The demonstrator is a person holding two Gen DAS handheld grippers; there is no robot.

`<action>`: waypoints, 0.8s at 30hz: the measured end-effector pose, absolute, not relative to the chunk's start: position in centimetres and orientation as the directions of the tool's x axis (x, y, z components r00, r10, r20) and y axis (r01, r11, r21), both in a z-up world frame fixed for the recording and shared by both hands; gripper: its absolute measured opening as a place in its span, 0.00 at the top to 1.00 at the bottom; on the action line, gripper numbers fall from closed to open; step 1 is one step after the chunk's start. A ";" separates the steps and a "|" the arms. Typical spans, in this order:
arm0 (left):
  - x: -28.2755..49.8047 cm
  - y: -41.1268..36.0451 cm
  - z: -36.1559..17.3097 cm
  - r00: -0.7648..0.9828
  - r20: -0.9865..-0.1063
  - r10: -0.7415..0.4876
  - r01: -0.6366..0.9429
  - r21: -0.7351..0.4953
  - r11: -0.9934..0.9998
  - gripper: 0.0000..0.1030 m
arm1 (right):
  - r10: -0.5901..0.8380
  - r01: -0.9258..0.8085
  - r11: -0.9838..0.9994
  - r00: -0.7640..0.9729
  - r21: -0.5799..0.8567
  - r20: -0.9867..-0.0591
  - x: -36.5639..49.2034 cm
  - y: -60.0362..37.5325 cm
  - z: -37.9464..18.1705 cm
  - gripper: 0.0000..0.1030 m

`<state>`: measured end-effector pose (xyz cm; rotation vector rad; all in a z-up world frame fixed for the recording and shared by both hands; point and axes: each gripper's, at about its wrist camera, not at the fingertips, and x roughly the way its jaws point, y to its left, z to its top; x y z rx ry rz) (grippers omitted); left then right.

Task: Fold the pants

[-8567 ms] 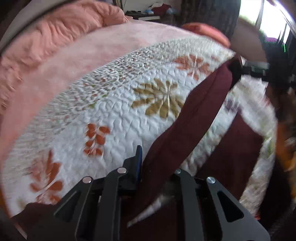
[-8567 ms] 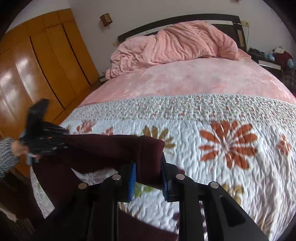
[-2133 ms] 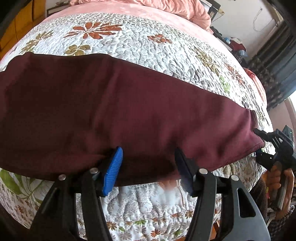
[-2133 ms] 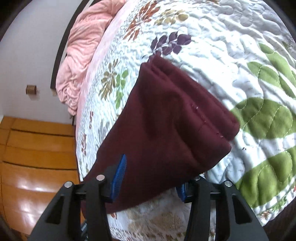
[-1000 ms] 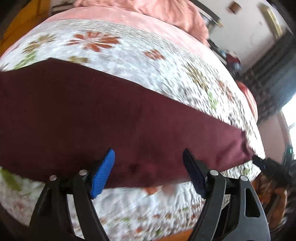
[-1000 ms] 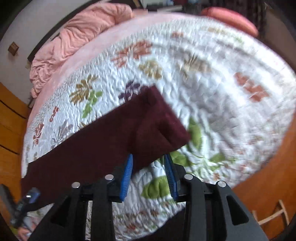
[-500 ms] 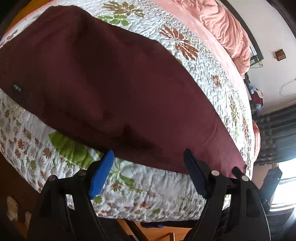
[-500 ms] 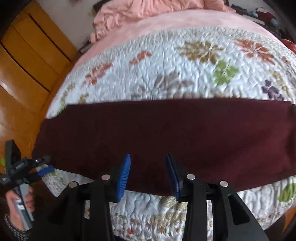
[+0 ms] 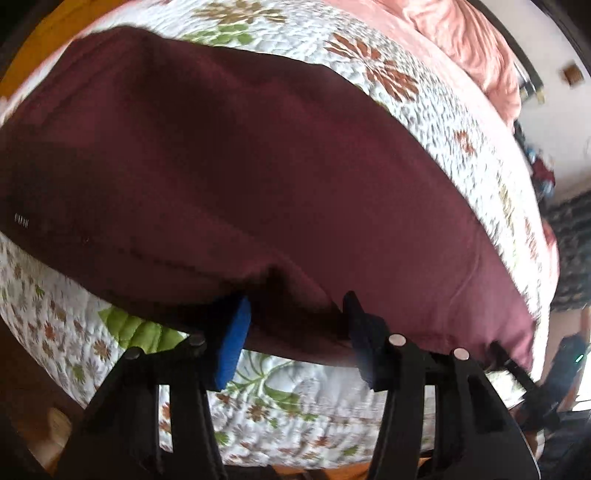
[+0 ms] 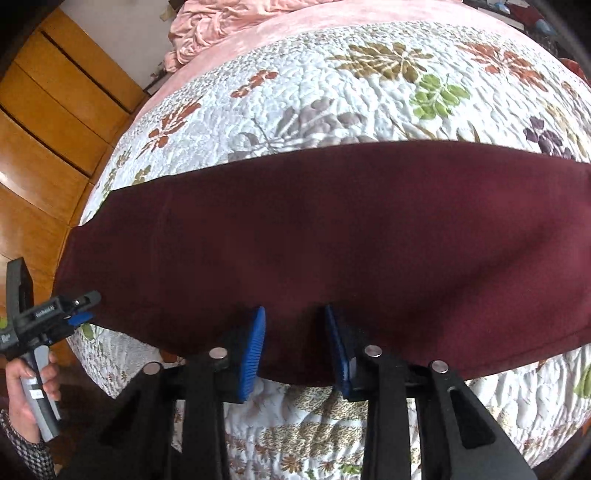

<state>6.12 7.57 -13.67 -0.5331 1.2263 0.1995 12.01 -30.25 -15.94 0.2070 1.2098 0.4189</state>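
The maroon pants (image 10: pixel 332 236) are laid flat in a long band across the floral quilt (image 10: pixel 369 81) near the foot of the bed, their near edge running along the quilt's drop. In the left wrist view the left gripper (image 9: pixel 295 328) is seen with its jaws set astride that near edge; the jaws have just been closing, a raised pucker of cloth sits between the blue pads, and the pads appear to meet the fabric, though blur keeps the pinch from being confirmed. In the right wrist view the right gripper (image 10: pixel 295 343) is likewise placed at the near edge, its jaws narrowed and having just been closing, with maroon fabric between the pads and small gaps visible at each side. A tiny white label (image 9: pixel 21 220) is seen on the pants near one end, its letters too small to be read. Printing on the body of the left gripper, seen from the right wrist, is also illegible. A pink blanket (image 10: pixel 236 18) is bunched at the head of the bed, and a wooden wardrobe (image 10: pixel 48 110) stands beside it.
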 end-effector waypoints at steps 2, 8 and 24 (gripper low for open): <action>6.3 6.9 -13.5 0.331 -0.938 -0.100 -0.412 -0.239 0.879 0.49 | 0.404 -0.225 0.910 0.291 0.348 -0.867 12.0 -29.9 -15.9 0.68; 5.4 4.4 -10.2 0.376 -0.923 -0.085 -0.385 -0.239 0.891 0.42 | 0.471 -0.154 0.881 0.352 0.447 -0.809 11.3 -34.5 -12.5 0.51; 10.3 -9.8 -12.2 0.384 -0.885 -0.262 -0.096 -0.321 0.942 0.33 | 0.508 0.269 0.717 0.429 0.642 -0.747 9.4 -53.6 -16.4 0.51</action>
